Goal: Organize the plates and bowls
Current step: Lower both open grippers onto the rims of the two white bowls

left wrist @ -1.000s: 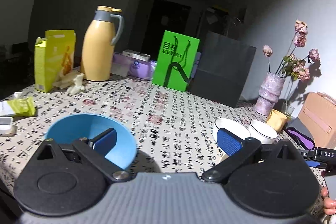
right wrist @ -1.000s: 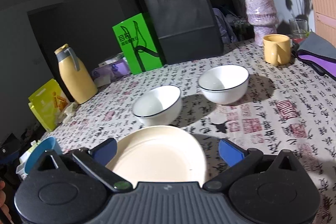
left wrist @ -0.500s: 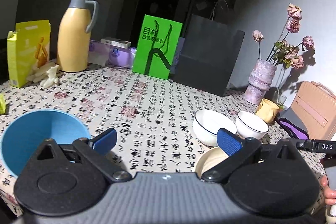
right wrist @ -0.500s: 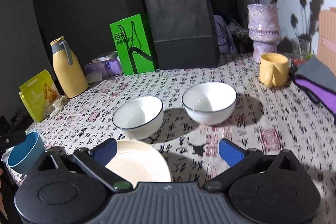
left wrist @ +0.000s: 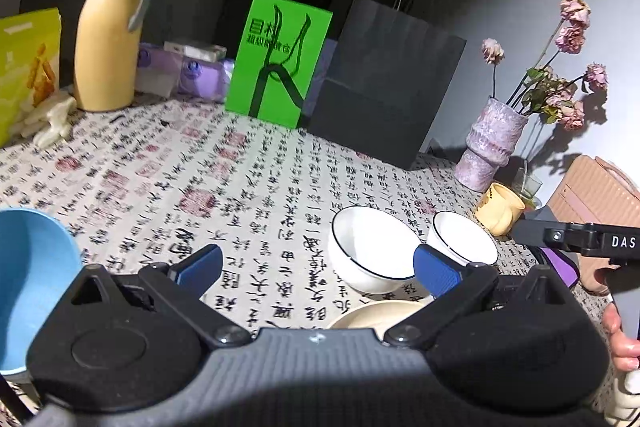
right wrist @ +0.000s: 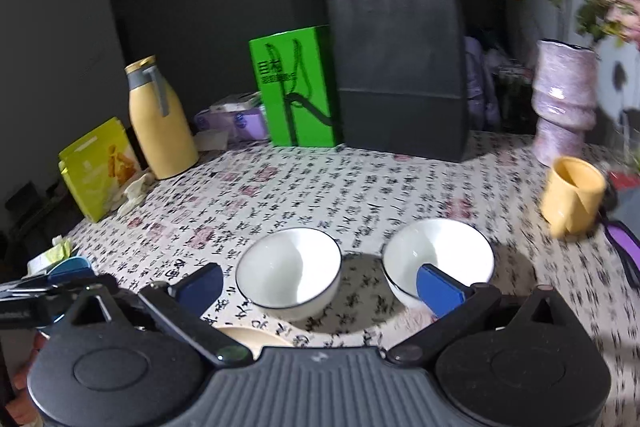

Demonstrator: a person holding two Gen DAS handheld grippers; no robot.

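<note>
Left gripper (left wrist: 316, 269): fingers spread wide apart, clamped on nothing; hung above the tablecloth (left wrist: 224, 179), in front of the black bag (left wrist: 384, 87)
Right gripper (right wrist: 320, 285): fingers likewise wide apart and empty; hung just in front of the two white bowls, on the near side from the black bag
White bowls: stood upright side by side, near but apart, well in front of the black bag; left bowl (right wrist: 289, 273) seen between the right gripper's fingers; right bowl (right wrist: 438, 259) partly behind the right blue pad
Cream plate (left wrist: 374, 313): lay flat on the tablecloth, nearer than the white bowls from the black bag; mostly hidden under both gripper bodies
Blue bowl (left wrist: 28, 287): sat far left of the black bag, at the near table edge, just beside the left gripper
Yellow mug (right wrist: 572, 197): stood right of the black bag, near the purple vase (right wrist: 562, 103)
Green box (left wrist: 278, 61): touching or just left of the black bag; cannot tell which
Yellow jug (left wrist: 110, 31): well left of the black bag
</note>
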